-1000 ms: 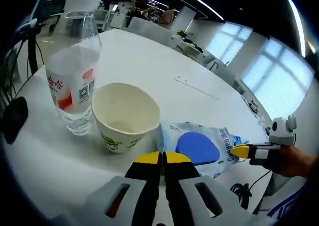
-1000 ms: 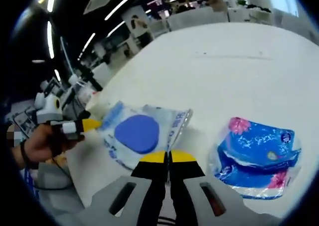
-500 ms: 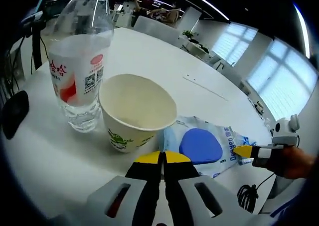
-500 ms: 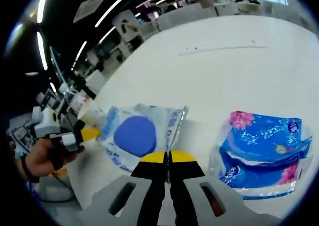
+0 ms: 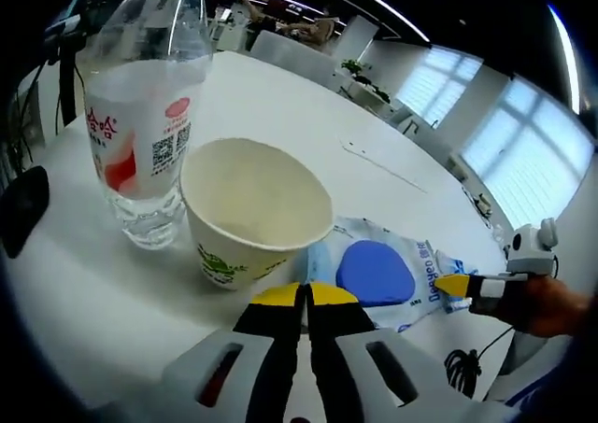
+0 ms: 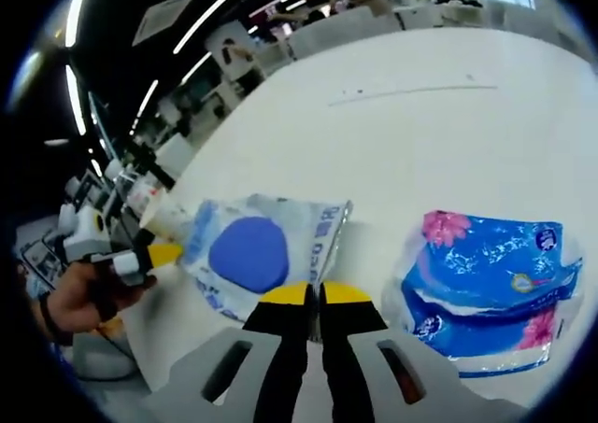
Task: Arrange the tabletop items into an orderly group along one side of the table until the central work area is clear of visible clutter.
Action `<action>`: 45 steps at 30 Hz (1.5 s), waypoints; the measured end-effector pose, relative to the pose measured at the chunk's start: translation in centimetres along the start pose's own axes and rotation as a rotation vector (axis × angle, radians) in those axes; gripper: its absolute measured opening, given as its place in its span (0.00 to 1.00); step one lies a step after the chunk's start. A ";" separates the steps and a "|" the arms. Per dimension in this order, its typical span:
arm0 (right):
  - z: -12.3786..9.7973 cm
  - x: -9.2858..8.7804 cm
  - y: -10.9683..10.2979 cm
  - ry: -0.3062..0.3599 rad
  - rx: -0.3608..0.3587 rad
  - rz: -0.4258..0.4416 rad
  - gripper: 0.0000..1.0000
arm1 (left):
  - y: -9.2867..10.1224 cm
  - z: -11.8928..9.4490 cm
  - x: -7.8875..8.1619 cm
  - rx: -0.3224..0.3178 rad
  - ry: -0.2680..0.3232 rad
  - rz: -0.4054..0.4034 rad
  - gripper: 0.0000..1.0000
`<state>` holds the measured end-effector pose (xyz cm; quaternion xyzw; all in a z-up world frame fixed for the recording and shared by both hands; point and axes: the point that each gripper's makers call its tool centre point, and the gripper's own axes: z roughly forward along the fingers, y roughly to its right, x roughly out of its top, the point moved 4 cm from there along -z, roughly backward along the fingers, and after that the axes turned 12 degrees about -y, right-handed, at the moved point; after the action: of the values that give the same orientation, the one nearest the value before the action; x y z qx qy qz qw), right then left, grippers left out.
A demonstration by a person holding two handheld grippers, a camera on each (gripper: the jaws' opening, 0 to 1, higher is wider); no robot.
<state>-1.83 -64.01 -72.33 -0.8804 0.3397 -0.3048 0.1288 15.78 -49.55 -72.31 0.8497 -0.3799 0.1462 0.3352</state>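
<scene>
We see a white round bench (image 5: 280, 115) under bright office light. On it, in the left gripper view, stands a clear water bottle (image 5: 140, 115) with a white and red label, upright. Just beside it stands an empty paper cup (image 5: 252, 208) with green print, its rim touching or nearly touching the bottle; we cannot tell which.

In the right gripper view a blue tissue pack (image 6: 491, 288) with pink flowers lies flat on the bench (image 6: 448, 133), apart from the other items.

Beside the cup lies a flat wet-wipe pack (image 5: 383, 274), pale blue with a dark blue oval flap; its near edge sits against the cup's base. The same wet-wipe pack (image 6: 257, 255) lies left of the tissue pack, with a strip of bare bench between.

Left tool (image 5: 304, 297): yellow tips pressed together, with the corner of the wet-wipe pack at them. Right tool (image 6: 313, 294): tips together at the pack's opposite edge, seemingly pinching it. A hand (image 6: 79, 297) carries the left tool (image 6: 161, 253) at the pack's far corner.

A dark mouse-like object (image 5: 21, 208) rests near the bench edge.
</scene>
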 end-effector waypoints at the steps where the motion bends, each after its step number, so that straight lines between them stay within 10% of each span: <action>1: -0.1 -0.1 0.1 0.001 -0.003 0.002 0.03 | -0.1 0.0 -0.2 -0.005 -0.006 -0.020 0.02; 31: -5.1 -4.0 2.4 0.074 -0.015 0.063 0.08 | 1.3 -3.9 -4.4 -0.020 -0.025 0.057 0.09; 45: -9.3 -6.6 6.9 0.126 -0.081 0.153 0.06 | 3.4 -5.1 -7.0 -0.053 -0.065 0.180 0.15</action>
<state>-15.06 -64.81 -70.98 -0.8356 0.4252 -0.3348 0.0945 8.62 -43.89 -70.57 0.8072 -0.4691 0.1381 0.3306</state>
